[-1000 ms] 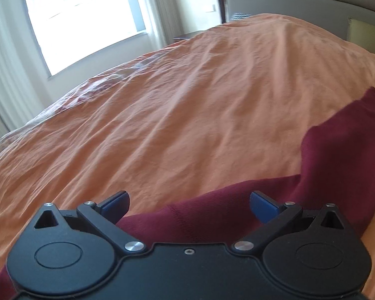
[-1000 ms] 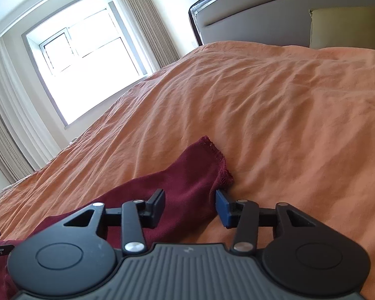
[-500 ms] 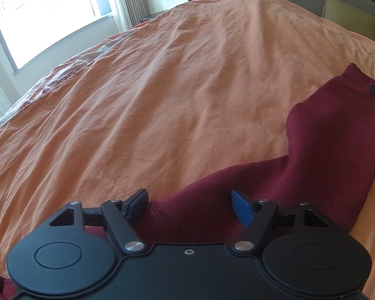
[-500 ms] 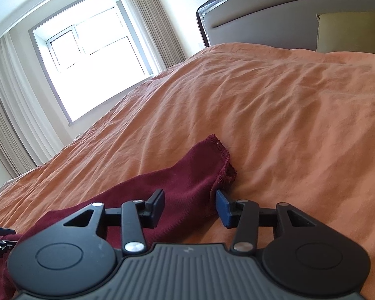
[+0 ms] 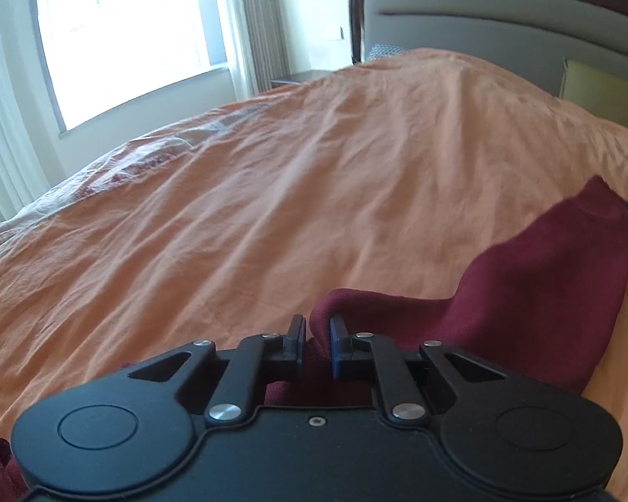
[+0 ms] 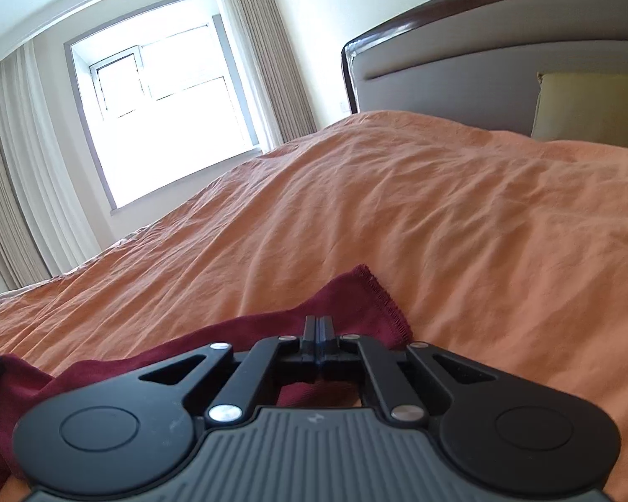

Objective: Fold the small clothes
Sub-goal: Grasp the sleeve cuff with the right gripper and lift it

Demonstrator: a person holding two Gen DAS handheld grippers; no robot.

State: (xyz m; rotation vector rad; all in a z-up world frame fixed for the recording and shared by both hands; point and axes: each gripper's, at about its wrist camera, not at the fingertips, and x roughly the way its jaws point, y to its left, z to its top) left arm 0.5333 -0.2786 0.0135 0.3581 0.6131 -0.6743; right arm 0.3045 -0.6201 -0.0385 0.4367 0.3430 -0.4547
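Fingers (image 5: 338, 336) of our left gripper (image 5: 317, 336) have just been closing and pinch a fold of the maroon garment (image 5: 536, 293).
Our right gripper (image 6: 318, 336), jaws together, sits at its frayed end on the orange bedspread (image 6: 460, 217); we read no writing, and wide bare cover runs to the headboard (image 6: 481, 71).

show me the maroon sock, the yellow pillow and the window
maroon sock (image 5: 544, 288), left wrist view, on its wide leg part
yellow pillow (image 6: 594, 111), right wrist view, on the middle of its face
window (image 6: 167, 125), right wrist view, on the bright pane
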